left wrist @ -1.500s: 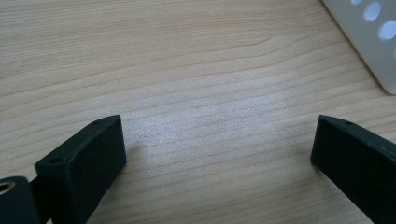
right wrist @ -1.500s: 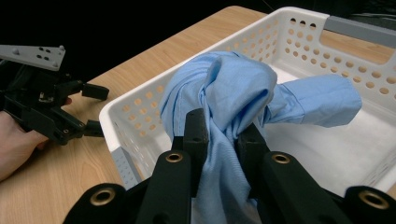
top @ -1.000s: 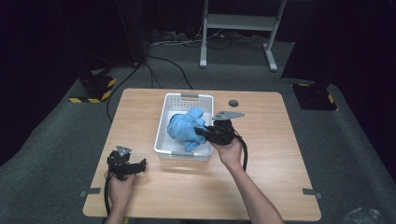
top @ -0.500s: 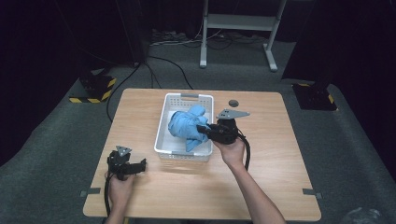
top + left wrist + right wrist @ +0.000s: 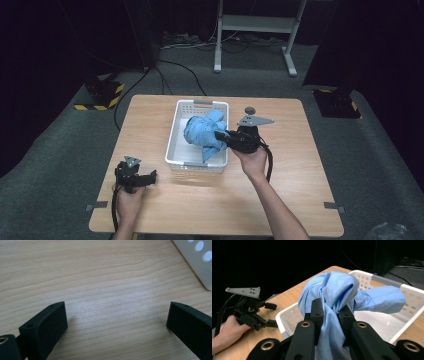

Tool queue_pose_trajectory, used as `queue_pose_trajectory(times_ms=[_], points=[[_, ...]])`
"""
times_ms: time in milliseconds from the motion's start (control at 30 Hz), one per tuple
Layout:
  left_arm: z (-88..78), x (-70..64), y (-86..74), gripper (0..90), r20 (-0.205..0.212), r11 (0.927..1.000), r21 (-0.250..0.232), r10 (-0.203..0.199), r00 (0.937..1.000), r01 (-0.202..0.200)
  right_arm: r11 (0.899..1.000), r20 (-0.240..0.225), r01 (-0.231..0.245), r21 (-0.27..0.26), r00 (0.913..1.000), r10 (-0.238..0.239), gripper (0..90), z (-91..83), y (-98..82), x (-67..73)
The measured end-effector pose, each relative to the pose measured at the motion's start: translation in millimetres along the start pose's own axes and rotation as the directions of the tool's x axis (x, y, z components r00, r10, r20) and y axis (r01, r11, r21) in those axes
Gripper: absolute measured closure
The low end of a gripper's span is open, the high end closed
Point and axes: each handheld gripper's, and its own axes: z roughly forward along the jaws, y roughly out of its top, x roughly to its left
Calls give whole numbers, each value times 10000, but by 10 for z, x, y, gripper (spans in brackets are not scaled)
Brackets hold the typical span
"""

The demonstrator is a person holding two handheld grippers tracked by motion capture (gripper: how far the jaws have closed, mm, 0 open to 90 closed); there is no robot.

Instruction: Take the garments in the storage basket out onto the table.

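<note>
While the left gripper [image 5: 150, 176] rests low over the bare wooden table [image 5: 300, 200] with jaws wide apart, the right gripper [image 5: 223, 136] pinches a bunched blue cloth [image 5: 202, 132], held up above the white perforated basket [image 5: 175, 145] farther back.

My count: one worktop [image 5: 300, 200]. One white basket [image 5: 176, 131] on it. One blue cloth [image 5: 202, 132]. One small dark round thing [image 5: 250, 110] by the far edge, too small to identify. Two grippers, left [image 5: 150, 176] and right [image 5: 220, 135]. Two hands: left [image 5: 129, 200], right [image 5: 254, 161].
</note>
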Motion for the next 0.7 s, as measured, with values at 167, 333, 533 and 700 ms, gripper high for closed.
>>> queue_pose_trajectory(times_ms=[167,333,533,700], points=[[0,0,0,34,0,10000,-1,-2,10000,2,9999,56,12,-129,10000,-11,798,-64,13,-15],[1,-2,0,33,-6,10000,-17,-23,10000,23,9997,92,-1,-251,10000,3,798,-128,22,-31],[1,-2,0,33,-8,10000,-9,-12,10000,12,9991,210,16,-426,9998,-7,798,-229,30,-58],[0,-1,0,33,-8,10000,1,-1,10000,1,9987,248,-8,-505,9997,21,798,-283,32,-79]])
